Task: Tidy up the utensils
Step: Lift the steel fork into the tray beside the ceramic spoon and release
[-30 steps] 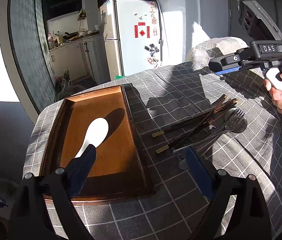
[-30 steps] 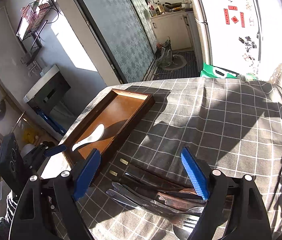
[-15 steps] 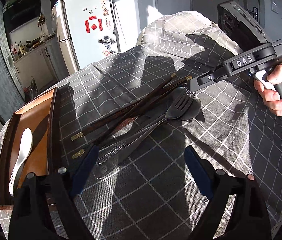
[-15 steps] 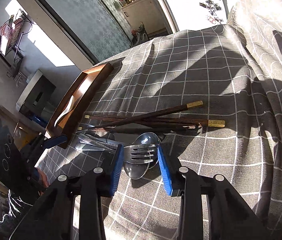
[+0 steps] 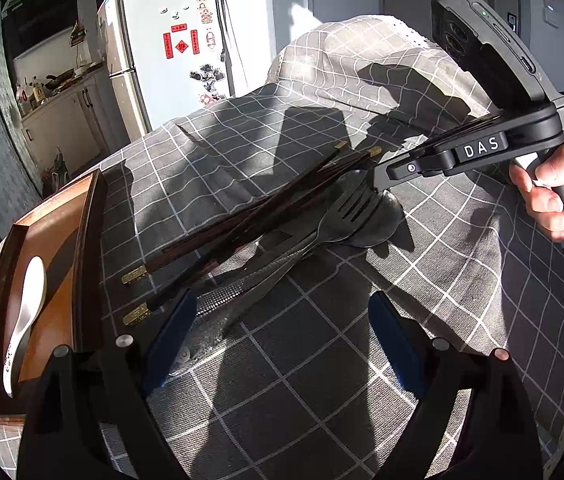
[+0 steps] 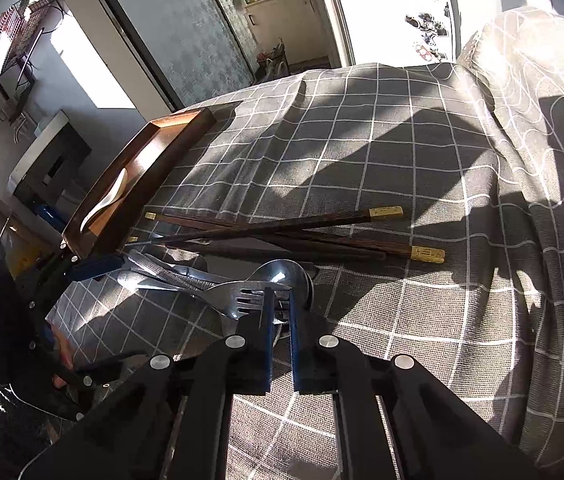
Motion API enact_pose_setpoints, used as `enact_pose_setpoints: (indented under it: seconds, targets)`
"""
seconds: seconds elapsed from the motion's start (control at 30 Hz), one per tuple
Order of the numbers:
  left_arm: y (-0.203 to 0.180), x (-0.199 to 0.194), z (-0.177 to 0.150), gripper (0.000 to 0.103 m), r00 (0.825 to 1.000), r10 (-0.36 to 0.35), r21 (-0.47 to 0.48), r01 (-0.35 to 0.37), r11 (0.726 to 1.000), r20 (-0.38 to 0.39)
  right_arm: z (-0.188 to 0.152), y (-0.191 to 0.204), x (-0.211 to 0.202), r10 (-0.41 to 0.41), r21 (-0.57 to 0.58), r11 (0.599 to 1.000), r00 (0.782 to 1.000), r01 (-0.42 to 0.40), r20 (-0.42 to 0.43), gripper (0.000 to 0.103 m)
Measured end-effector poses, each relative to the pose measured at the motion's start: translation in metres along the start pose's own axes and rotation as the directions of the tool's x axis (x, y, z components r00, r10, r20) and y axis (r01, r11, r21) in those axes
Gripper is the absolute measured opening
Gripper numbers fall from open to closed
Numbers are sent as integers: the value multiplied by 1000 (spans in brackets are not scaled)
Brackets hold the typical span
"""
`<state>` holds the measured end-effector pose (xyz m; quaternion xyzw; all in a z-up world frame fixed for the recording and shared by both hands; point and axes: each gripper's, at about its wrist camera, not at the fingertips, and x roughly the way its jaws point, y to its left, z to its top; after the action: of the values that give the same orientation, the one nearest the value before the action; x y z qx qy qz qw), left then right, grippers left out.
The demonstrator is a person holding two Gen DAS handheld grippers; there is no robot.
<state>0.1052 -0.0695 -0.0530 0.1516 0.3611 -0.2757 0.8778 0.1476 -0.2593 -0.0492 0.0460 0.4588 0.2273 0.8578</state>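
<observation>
On the grey checked tablecloth lies a pile of dark chopsticks [image 5: 242, 224] with gold ends, a metal fork [image 5: 345, 212], a metal spoon [image 5: 381, 228] and a knife [image 5: 226, 296]. My right gripper [image 6: 280, 304] is down at the pile's far end, its jaws closing tight with the blue pads pressing on the fork's [image 6: 242, 296] tines, just over the spoon bowl [image 6: 293, 272]. My left gripper [image 5: 282, 340] stands open over the handle ends, with nothing between its pads. At the left, the wooden tray [image 5: 90, 240] holds a white ceramic spoon [image 5: 30, 300].
A cloth-draped chair back [image 5: 361, 60] rises behind the table. A fridge [image 5: 174, 52] and a kitchen counter [image 5: 62, 104] stand beyond. A person's hand [image 5: 553, 196] holds the right gripper's handle. The table's left edge runs just past the tray.
My left gripper swung right from over the tray to the utensil pile. My right gripper came down onto the pile and closed from wide open onto the fork's tines.
</observation>
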Motion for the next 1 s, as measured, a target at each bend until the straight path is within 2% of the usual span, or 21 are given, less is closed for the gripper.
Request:
enact_pose_setpoints:
  seconds: [0.2,0.4,0.47,0.5,0.53,0.6,0.73,0.83,1.0]
  targets:
    - [5,1,3,87,1000,4,-9,-4,1000,10,6,11,-33,-4,-55,998,997,8,73,5]
    - [8,2,13,83,999,17,-7,-17,1000,31,14,35,-74,50,-138,990,987,-29,150,2]
    - [6,5,17,73,999,22,4,-22,1000,32,17,44,-84,50,-168,986,985,-22,164,2]
    - [6,5,18,58,999,20,6,-20,1000,32,19,49,-87,49,-181,983,984,-17,169,2]
    - [7,6,19,38,999,15,3,-15,1000,30,21,54,-90,44,-193,981,984,-10,173,2]
    - [9,5,21,22,999,-26,-20,26,999,29,26,62,-93,46,-209,978,983,-8,178,1]
    - [18,-10,24,20,998,19,-41,-16,999,67,41,81,-96,53,-234,972,978,-4,204,1]
    - [36,-29,28,20,994,53,-77,-46,996,99,62,97,-96,88,-258,966,971,-28,224,1]
    - [83,-46,25,21,980,180,-153,-167,974,81,104,129,-59,139,-297,952,972,-79,188,2]
